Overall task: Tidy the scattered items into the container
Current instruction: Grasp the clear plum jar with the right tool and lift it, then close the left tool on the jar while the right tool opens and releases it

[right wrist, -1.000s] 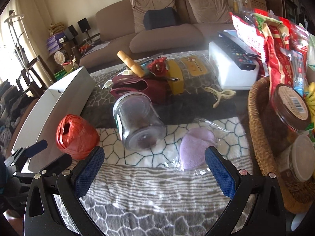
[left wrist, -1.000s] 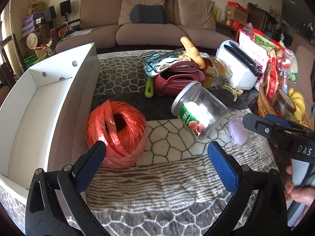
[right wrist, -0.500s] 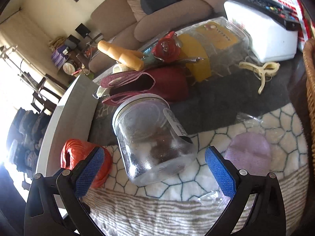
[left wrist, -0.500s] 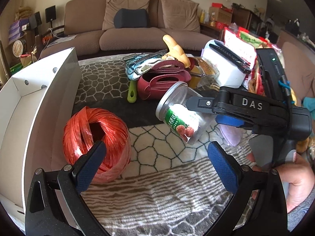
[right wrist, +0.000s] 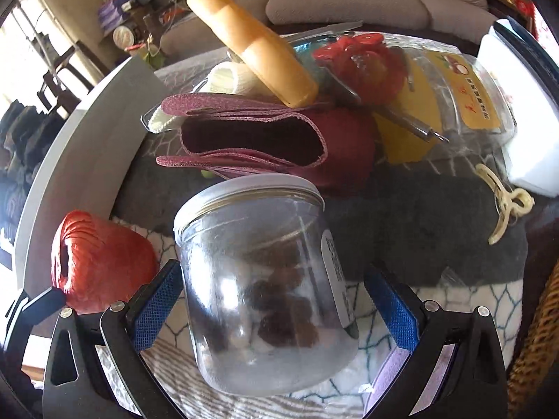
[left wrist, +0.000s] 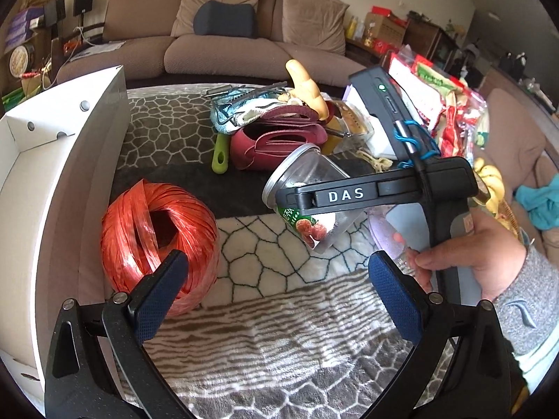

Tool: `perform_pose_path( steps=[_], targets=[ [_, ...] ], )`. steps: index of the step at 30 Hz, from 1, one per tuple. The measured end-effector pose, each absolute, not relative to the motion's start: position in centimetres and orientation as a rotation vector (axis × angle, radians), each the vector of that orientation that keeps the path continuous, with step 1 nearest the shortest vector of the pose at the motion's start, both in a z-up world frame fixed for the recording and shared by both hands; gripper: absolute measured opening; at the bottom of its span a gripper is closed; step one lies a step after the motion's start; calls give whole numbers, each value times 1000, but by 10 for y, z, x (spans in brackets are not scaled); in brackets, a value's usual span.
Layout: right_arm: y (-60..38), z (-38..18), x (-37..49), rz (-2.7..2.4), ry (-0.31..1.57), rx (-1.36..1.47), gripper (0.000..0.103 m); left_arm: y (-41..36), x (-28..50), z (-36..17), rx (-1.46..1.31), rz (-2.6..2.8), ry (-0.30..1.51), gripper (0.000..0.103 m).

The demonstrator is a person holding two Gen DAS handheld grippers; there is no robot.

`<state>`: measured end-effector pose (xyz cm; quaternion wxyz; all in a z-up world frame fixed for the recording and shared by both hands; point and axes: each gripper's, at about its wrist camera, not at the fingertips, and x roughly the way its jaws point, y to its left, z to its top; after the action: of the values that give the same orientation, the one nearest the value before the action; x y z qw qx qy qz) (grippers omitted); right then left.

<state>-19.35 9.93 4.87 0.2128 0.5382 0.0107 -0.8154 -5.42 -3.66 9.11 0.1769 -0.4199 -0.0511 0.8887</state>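
A clear jar (right wrist: pixel 265 279) with a silver lid and dark fruit inside lies on its side on the patterned blanket. My right gripper (right wrist: pixel 276 307) is open, its blue pads on either side of the jar's body, with a gap on the right. In the left wrist view one black finger (left wrist: pixel 335 195) crosses the jar (left wrist: pixel 307 174), with a hand (left wrist: pixel 471 255) on the handle. My left gripper (left wrist: pixel 277 289) hangs open and empty just right of the orange twine ball (left wrist: pixel 157 230). The white box (left wrist: pixel 70 160) stands along the left, beside the twine.
Behind the jar lie a maroon shoe (right wrist: pixel 279 139), a wooden handle (right wrist: pixel 251 45), a clear bag with a yellow label (right wrist: pixel 454 87) and a cream hair claw (right wrist: pixel 506 209). A purple pouch (right wrist: pixel 391 384) and a wicker basket (right wrist: pixel 538 349) sit right. Snack packets (left wrist: pixel 436 104) crowd the far right.
My right gripper has moved forward and down until its fingers straddle the jar. The left gripper has stayed open by the twine ball, shifting slightly.
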Motion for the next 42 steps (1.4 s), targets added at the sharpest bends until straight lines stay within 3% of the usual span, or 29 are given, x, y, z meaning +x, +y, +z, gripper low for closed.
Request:
perform_pose_path(
  steps=[4,7,12,19,23,30,38,42],
  targets=[
    [88,43,-197,-2237,145,1576,103,-37,-54,89,-1207,2496,-169,103],
    [91,46,-187,-2230,107,1574,91,-35,-52,89,-1210,2490,-162,103],
    [118,55,-152,-2264,32,1518,87,-28,-48,88,-1212,2467,-145,103],
    [184,53,-102,-2322,-248,1459,87,0,-33,81,-1208,2396,-34,103],
    [222,47,-84,-2224,-651,1370,87,13,-30,69,-1226,2299,-57,103],
    [216,46,-74,-2015,-976,1240,87,9,-41,50,-1272,1997,-403,103],
    [199,58,-73,-1801,-1095,1127,87,-9,-53,46,-1276,2007,-425,103],
    [195,62,-78,-1899,-960,1235,88,-19,-63,30,-1330,2008,-479,103]
  ],
)
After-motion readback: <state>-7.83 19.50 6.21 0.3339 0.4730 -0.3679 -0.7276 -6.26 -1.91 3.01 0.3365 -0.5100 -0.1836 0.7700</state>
